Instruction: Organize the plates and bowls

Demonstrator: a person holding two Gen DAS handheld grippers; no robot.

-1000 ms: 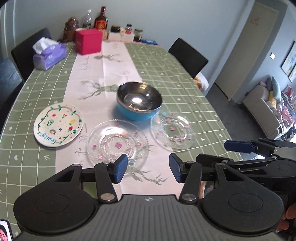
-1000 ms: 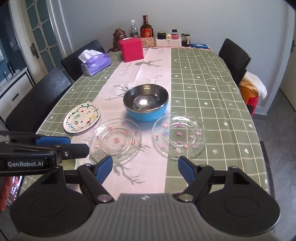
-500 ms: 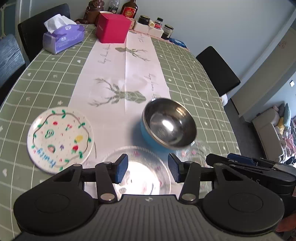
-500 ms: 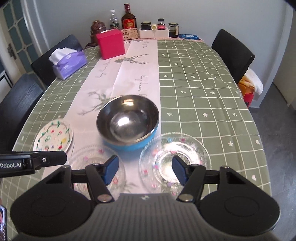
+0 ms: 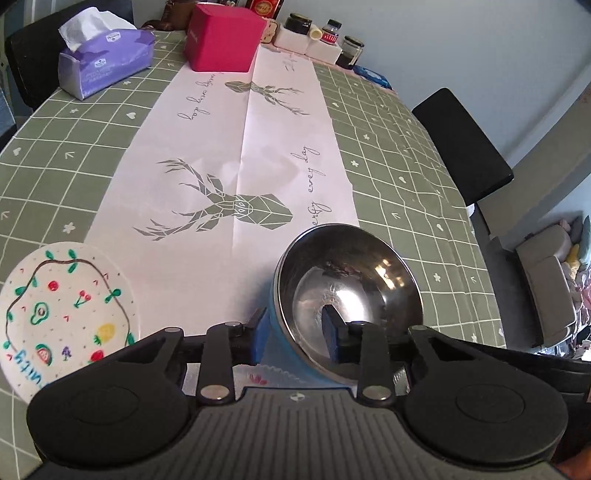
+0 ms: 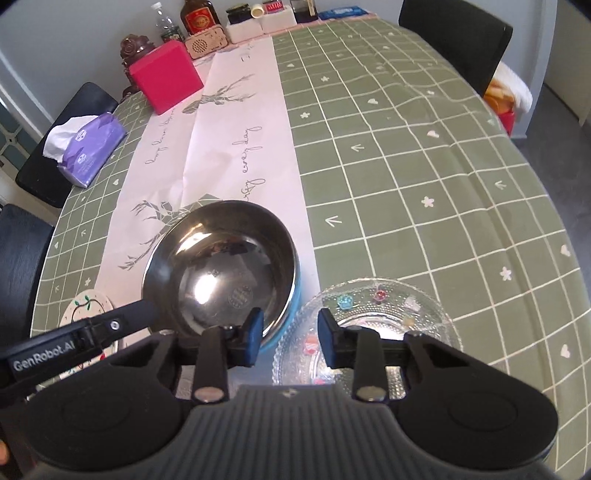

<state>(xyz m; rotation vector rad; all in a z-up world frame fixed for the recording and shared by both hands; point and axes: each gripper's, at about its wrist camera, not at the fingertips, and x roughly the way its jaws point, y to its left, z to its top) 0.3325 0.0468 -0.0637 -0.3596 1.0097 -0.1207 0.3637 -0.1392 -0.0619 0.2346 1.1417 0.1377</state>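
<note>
A steel bowl [image 5: 354, 284] with a blue outer shell stands on the white runner; it also shows in the right wrist view [image 6: 221, 269]. My left gripper [image 5: 295, 339] is open and straddles its near rim, one finger outside, one inside. My right gripper [image 6: 290, 338] is open, one finger at the bowl's right rim, the other over a clear glass plate [image 6: 399, 314]. A painted white plate [image 5: 62, 314] lies at the left. A second glass plate [image 5: 258, 376] is mostly hidden under my left gripper.
A purple tissue box [image 5: 103, 59] and a pink box [image 5: 221, 37] stand further back, with bottles and jars [image 6: 236, 14] at the far end. Black chairs [image 5: 461, 147] line the table's sides.
Both grippers moved forward and down to the bowl. The left jaws now straddle the bowl's rim; the right gripper sits between the bowl and the right glass plate.
</note>
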